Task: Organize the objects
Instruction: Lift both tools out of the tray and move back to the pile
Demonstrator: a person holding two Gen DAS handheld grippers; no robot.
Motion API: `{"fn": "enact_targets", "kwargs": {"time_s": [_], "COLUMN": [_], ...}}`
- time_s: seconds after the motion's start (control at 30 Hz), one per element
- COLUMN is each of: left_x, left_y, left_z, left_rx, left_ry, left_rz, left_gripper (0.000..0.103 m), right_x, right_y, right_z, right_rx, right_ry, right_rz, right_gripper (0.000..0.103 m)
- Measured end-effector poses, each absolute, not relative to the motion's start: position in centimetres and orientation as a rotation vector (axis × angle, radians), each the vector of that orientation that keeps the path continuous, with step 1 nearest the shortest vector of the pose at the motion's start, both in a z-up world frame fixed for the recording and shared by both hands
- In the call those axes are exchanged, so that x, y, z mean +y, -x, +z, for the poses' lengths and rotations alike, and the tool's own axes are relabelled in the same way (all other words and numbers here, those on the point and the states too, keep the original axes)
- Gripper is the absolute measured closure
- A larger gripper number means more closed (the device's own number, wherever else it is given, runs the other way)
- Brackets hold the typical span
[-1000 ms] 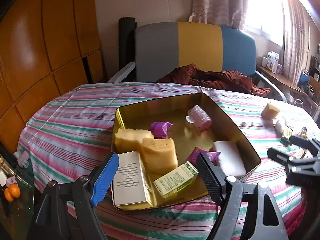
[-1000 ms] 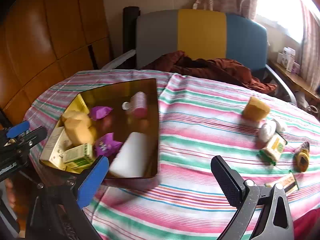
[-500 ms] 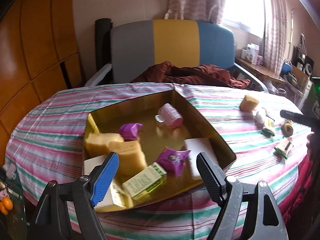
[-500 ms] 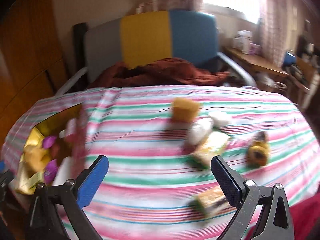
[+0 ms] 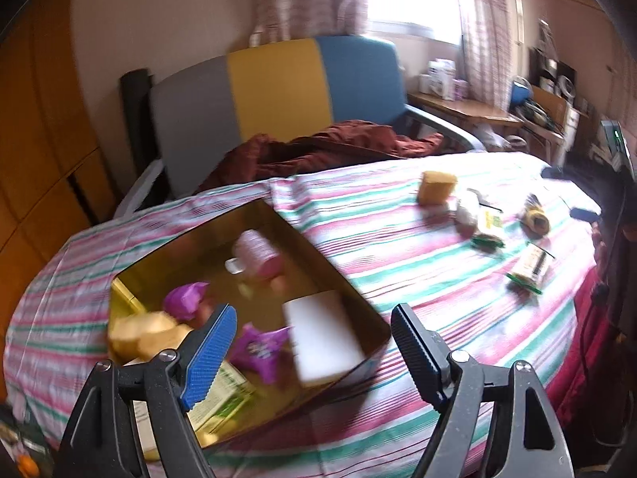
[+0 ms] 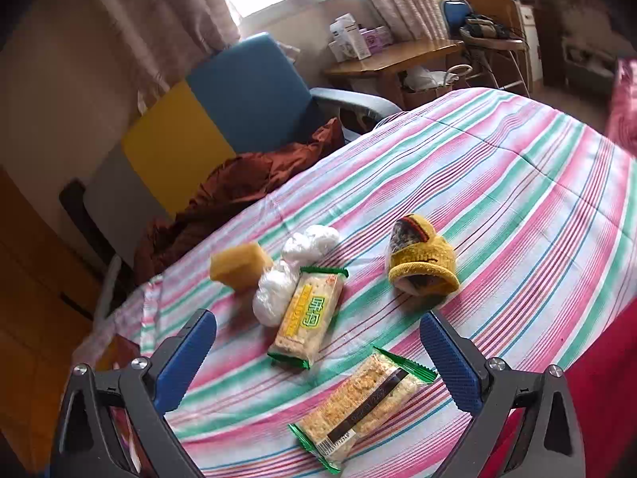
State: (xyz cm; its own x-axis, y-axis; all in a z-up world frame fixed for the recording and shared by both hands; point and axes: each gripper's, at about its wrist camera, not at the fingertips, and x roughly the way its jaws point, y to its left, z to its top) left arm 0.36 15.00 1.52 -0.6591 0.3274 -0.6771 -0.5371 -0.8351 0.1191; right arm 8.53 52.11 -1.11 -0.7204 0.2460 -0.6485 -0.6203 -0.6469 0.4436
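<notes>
Both cameras have swung to the right since a second ago, so the gold tin [image 5: 350, 286] now sits low and left in the left view, and the right view has left it for the loose items; the tin holds sponges [image 5: 147, 334], purple packets [image 5: 258, 346], a pink roller [image 5: 256, 247] and a white block [image 5: 322, 334]; on the striped cloth [image 6: 517, 183] lie a sponge [image 6: 241, 265], white wads [image 6: 294, 271], two cracker packs [image 6: 308, 314] and a yellow knitted slipper [image 6: 422, 263]; the left gripper [image 5: 312, 354] and right gripper [image 6: 318, 362] both gape wide, holding nothing.

Glossy gold tin [image 5: 338, 275]; striped cloth [image 6: 517, 183]; crinkly plastic wrappers [image 6: 308, 314].
</notes>
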Motion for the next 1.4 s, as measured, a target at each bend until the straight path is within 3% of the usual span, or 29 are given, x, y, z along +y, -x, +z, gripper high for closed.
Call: {"fn": "enact_targets", "kwargs": {"time_s": [0.67, 1.27, 1.4], "left_x": [26.6, 38.7, 41.5], "left_y": [-1.0, -1.8, -2.4], "left_z": [-1.5, -5.2, -6.4], "left_rx": [0.634, 0.596, 0.629], "left_ry": [0.936, 0.980, 0.971], "left_rz": [2.199, 1.727, 1.659], "left_gripper": [0.022, 0.023, 0.028], "right_x": [54.0, 55.9, 56.0], "right_y": [-10.6, -11.6, -11.5], "right_z": [-1.1, -2.6, -2.9], "right_rx": [1.132, 1.321, 1.333], "right_ry": [0.608, 0.591, 0.604], "right_rz": [2.342, 2.258, 2.256], "right_gripper": [0.000, 0.000, 0.000]}}
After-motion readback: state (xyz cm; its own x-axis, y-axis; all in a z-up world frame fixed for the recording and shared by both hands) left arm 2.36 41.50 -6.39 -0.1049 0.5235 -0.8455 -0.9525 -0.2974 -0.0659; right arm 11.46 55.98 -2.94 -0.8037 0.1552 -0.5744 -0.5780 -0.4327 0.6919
